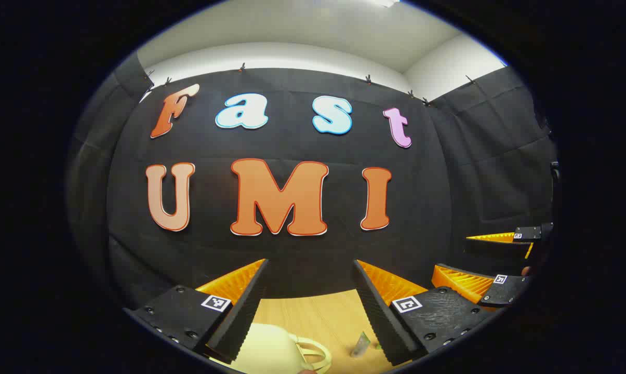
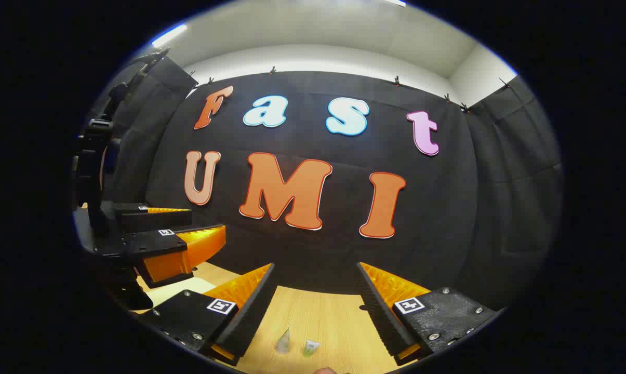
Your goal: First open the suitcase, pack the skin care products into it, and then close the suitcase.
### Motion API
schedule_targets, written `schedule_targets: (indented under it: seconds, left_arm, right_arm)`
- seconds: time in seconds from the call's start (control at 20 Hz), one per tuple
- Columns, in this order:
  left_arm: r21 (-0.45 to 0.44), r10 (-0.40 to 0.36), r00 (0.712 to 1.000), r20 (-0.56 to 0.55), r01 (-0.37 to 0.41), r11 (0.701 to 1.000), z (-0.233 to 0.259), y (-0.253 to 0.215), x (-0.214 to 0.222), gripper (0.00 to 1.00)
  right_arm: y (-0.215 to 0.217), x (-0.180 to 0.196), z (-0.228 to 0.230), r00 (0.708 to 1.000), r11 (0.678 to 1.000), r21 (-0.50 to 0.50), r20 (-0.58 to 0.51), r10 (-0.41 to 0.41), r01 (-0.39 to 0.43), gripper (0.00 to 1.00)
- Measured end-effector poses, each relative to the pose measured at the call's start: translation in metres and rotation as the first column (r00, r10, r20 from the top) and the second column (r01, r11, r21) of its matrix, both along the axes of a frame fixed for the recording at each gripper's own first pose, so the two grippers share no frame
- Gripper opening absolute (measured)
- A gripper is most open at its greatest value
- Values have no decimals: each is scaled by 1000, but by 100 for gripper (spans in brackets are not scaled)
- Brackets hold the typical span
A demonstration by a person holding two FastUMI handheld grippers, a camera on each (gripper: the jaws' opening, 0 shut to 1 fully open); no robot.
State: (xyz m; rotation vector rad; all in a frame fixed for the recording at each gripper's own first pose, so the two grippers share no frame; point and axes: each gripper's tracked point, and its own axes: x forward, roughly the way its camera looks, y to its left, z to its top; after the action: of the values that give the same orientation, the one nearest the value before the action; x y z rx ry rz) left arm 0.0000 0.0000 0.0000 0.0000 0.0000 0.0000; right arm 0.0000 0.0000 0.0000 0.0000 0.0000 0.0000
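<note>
Suitcase (image 1: 271, 350) cream, handle up, low between left hand-held gripper (image 1: 310, 306) fingers.
Both hand-held grippers apart, gripping nothing; right hand-held gripper (image 2: 315, 311) above two small tubes (image 2: 296, 344) on tabletop (image 2: 338, 322).

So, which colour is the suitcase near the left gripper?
Cream, or pale off-white; the suitcase shows best in the left gripper view.

Suitcase (image 1: 271, 348) cut off (bottom edge); tubes (image 2: 284, 342) tiny.
</note>
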Motion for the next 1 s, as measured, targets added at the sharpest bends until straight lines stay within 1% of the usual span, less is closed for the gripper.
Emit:
schedule_targets:
  seconds: [0.05, 0.1, 0.15, 0.2, 0.25, 0.3, 0.35, 0.45, 0.55, 0.6, 0.65, 0.7, 0.75, 0.8, 0.9, 1.0]
  left_arm:
    - [7, -10, 1000, -6, 10, 1000, -3, 3, 1, 94]
    - [13, -16, 1000, -10, 16, 1000, -5, 6, 2, 97]
    - [22, -26, 1000, -8, 26, 999, -8, 7, 4, 97]
    - [25, -37, 999, 1, 37, 999, -7, 6, 6, 95]
    - [25, -44, 999, 6, 44, 999, -10, 4, 7, 97]
    - [30, -44, 999, 1, 44, 999, -13, 2, 10, 95]
    - [32, -30, 1000, 1, 30, 999, -16, 4, 11, 97]
    - [30, -9, 1000, 1, 9, 1000, -20, 0, 15, 96]
    - [37, 11, 1000, -25, -10, 999, -28, -3, 20, 96]
    - [37, 12, 1000, -19, -11, 999, -26, -5, 22, 97]
    - [42, 21, 1000, -11, -21, 999, -23, -5, 24, 98]
    - [55, 37, 999, -12, -36, 998, -22, -4, 27, 100]
    - [71, 48, 999, -18, -47, 996, -27, -4, 28, 99]
    - [81, 53, 998, -25, -51, 995, -31, -6, 29, 100]
    - [106, 48, 997, -55, -42, 993, -45, -13, 31, 99]
    - [166, 43, 995, -92, -27, 986, -63, -18, 31, 100]
  right_arm:
    - [3, 1, -1, 1000, 1000, 2, -9, -5, 6, 92]
    - [6, 2, -2, 1000, 1000, 6, -19, -13, 13, 95]
    - [7, 2, -3, 999, 1000, 5, -26, -18, 18, 95]
    - [6, 4, -3, 999, 1000, -1, -28, -26, 26, 95]
    - [2, 6, -5, 999, 999, -10, -37, -34, 34, 95]
    - [1, 7, -7, 998, 999, -11, -46, -30, 30, 95]
    - [-1, 10, -9, 998, 1000, -11, -52, -25, 24, 95]
    - [-7, 17, -9, 999, 1000, -21, -49, -17, 16, 95]
    - [-14, 24, -11, 999, 1000, -20, -47, -1, 0, 95]
    - [-16, 28, -12, 999, 1000, -18, -45, 6, -7, 92]
    - [-18, 32, -12, 999, 1000, -15, -42, 15, -15, 95]
    - [-21, 36, -12, 999, 1000, -16, -38, 18, -19, 95]
    - [-23, 38, -12, 999, 1000, -13, -36, 24, -24, 96]
    - [-26, 41, -13, 999, 1000, -10, -34, 27, -27, 95]
    - [-32, 45, -17, 999, 1000, -8, -35, 28, -28, 95]
    - [-40, 48, -21, 999, 999, -13, -38, 28, -29, 95]
